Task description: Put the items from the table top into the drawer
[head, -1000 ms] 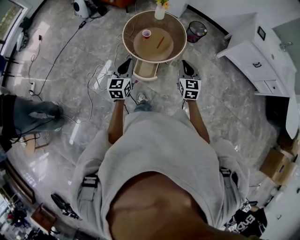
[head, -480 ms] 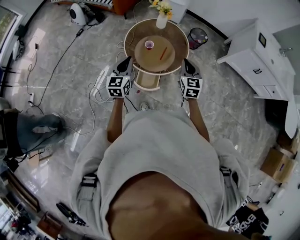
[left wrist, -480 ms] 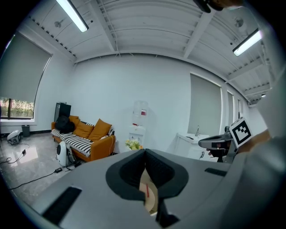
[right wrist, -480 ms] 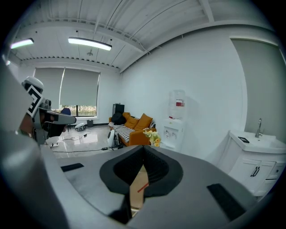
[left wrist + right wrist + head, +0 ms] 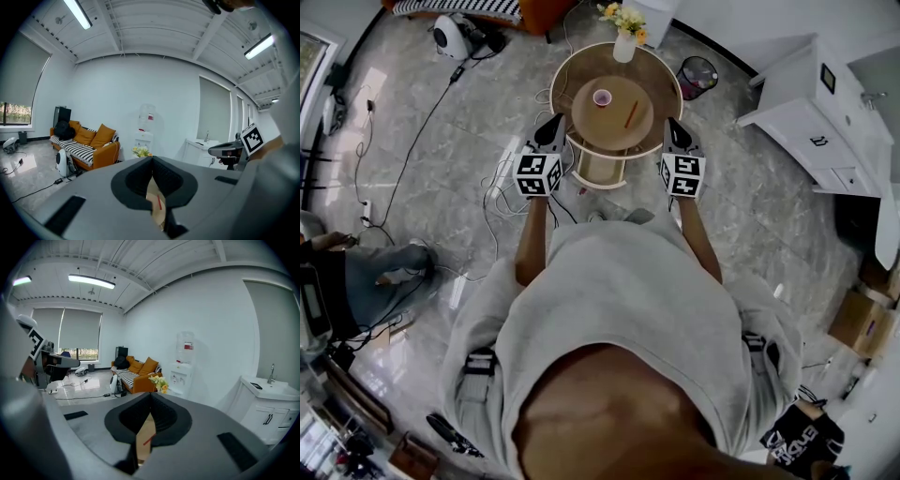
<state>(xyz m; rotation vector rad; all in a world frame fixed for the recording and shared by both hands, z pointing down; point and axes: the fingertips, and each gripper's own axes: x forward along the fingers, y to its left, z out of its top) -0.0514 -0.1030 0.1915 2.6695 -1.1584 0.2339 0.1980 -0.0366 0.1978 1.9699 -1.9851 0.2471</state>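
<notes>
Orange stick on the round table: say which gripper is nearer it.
Right. The right gripper is just right of the slim orange stick, by the round wooden table's rim; the left gripper is farther, off the opposite rim.

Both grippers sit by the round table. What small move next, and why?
Probably open the right gripper and reach for the orange stick. It and the left gripper are shut and empty, short of the table top, where the stick and pink cup lie; the drawer below already stands open.
</notes>
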